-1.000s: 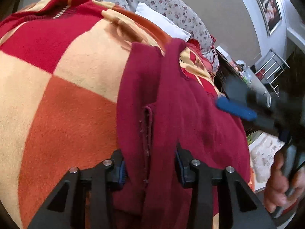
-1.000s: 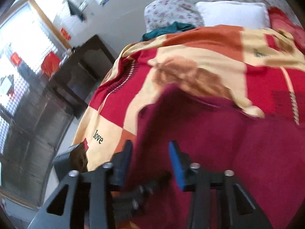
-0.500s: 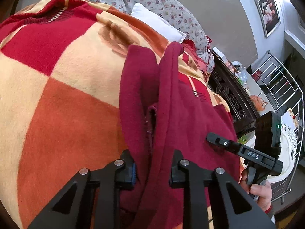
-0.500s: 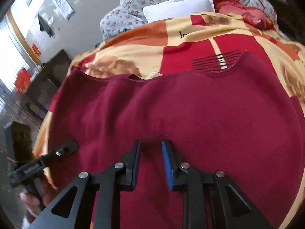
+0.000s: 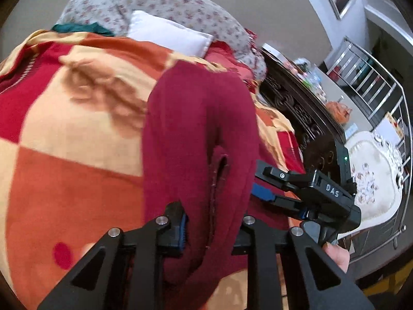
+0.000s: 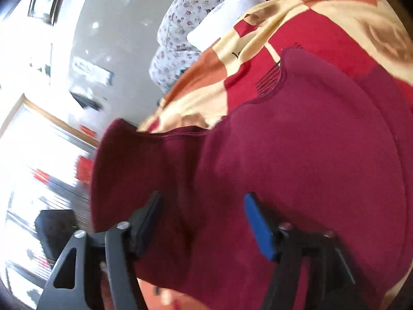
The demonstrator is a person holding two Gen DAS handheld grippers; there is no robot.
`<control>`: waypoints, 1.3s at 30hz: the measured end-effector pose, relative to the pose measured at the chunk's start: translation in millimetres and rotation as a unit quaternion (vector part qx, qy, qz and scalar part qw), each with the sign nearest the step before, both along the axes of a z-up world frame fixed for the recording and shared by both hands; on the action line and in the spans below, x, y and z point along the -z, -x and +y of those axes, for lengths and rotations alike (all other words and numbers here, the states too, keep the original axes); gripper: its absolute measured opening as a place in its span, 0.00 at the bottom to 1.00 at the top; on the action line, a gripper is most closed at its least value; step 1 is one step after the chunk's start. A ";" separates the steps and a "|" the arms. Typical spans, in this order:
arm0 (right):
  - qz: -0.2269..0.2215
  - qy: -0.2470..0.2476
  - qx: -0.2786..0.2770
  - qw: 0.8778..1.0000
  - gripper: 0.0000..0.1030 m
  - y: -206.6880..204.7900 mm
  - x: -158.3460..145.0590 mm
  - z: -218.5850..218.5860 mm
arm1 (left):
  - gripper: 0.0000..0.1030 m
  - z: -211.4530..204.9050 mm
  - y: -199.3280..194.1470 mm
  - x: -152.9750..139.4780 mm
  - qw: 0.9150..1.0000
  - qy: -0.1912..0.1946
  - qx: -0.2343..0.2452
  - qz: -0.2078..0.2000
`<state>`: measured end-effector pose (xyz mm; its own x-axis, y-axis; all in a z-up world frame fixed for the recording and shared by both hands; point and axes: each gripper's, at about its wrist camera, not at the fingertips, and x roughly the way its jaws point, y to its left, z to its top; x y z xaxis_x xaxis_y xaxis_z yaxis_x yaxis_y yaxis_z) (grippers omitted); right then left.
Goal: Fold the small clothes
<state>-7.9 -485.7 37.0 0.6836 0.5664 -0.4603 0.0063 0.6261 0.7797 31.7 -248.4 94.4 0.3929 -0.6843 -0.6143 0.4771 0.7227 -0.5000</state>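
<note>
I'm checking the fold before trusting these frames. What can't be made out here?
- Left wrist view: the maroon garment's near hem, hidden behind the left tool clamped on it.
- Right wrist view: the window side is blown out and blurred.
- Right wrist view: the garment's right part, cut off; right tool opening, cloth under it.

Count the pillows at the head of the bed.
2. A white pillow lies at the far end of the checked blanket; a floral pillow sits behind it against the wall. More may be hidden beneath them.
</note>
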 end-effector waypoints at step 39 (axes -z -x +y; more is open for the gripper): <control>-0.091 0.199 0.040 0.975 0.15 17.2 -58.7 -15.2 | 0.74 -51.5 79.9 22.9 0.993 -0.065 0.070 -0.066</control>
